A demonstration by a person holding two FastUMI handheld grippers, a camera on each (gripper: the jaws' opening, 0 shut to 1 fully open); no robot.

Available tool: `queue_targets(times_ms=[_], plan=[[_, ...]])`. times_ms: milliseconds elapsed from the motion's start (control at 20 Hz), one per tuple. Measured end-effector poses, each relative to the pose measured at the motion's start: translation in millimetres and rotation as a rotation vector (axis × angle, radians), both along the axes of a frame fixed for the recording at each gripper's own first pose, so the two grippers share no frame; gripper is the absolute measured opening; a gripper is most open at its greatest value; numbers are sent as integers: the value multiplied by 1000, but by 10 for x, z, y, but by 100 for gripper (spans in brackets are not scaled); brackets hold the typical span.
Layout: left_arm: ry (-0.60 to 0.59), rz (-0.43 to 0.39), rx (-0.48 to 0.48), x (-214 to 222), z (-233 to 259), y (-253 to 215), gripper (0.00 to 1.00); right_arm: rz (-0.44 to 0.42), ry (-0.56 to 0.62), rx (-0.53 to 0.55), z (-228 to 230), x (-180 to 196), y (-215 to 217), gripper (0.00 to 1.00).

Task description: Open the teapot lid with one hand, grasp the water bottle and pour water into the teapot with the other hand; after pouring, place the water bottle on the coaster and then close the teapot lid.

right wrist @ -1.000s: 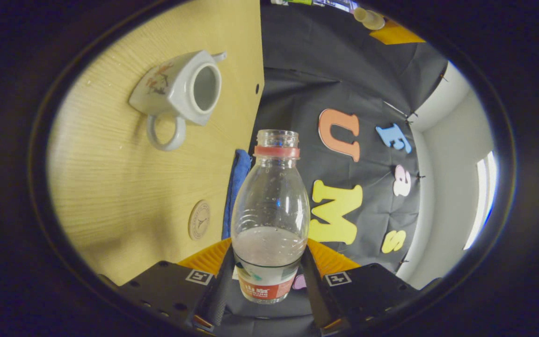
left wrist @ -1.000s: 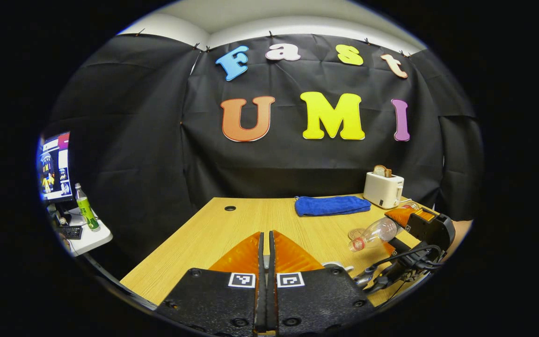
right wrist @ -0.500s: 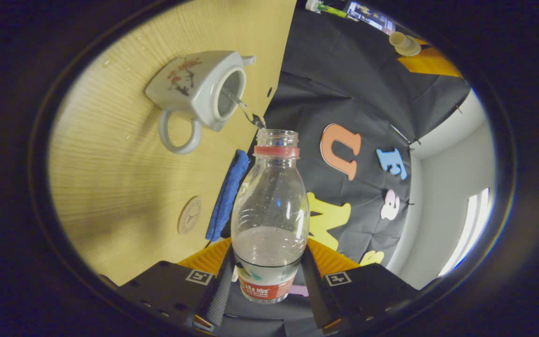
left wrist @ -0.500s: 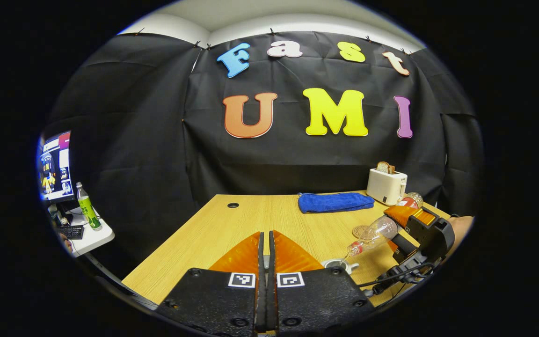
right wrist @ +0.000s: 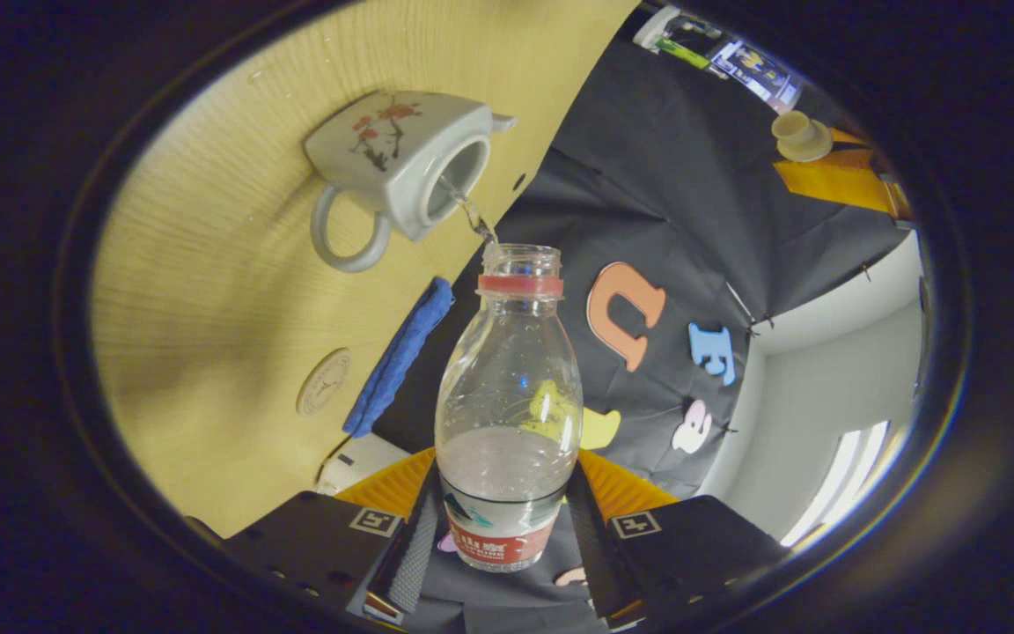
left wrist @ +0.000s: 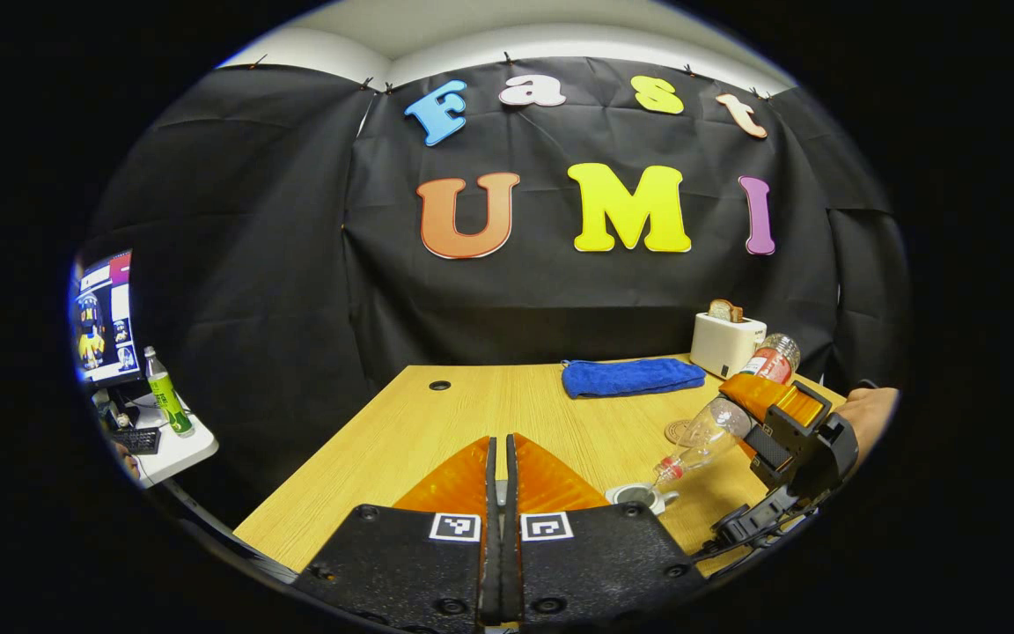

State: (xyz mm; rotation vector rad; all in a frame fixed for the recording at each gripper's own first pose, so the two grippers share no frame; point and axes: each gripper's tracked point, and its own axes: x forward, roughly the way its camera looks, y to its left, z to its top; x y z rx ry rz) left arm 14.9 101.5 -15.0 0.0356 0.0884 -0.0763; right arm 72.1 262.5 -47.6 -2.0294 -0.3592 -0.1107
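With our right claw [right wrist: 500, 528] pinching the light, slippery water bottle [right wrist: 508, 414] low at its label, we pour into the fragile teapot [right wrist: 397, 167].

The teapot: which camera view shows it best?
The right gripper view: the teapot shows whole, with handle, open mouth and water streaming in. In the left gripper view, the left tongs hide most of it, leaving its mouth visible.

The right gripper [right wrist: 507, 519] is tipped steeply over, both fingers pressed against the sides of the water bottle [right wrist: 508, 414] it holds; a hand [left wrist: 870, 414] grips it from behind. The left gripper [left wrist: 500, 475] is held level and pointing forward, its fingers [left wrist: 459, 480] drawn together with barely a slit between them.
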Motion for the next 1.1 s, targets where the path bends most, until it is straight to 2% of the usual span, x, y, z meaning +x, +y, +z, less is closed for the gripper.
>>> queue_targets(times_ms=[400,850,950,1100], plan=[[7,-4,26,11,-19,-82,3,48,-138,-65,409,-112,132,71],[-8,-5,9,-9,31,-73,3,99,-246,-146,547,-216,263,71],[-8,-3,11,-1,26,-80,3,103,-258,-159,502,-223,267,72],[-5,-4,18,3,6,-92,3,92,-216,-112,351,-203,212,71]])
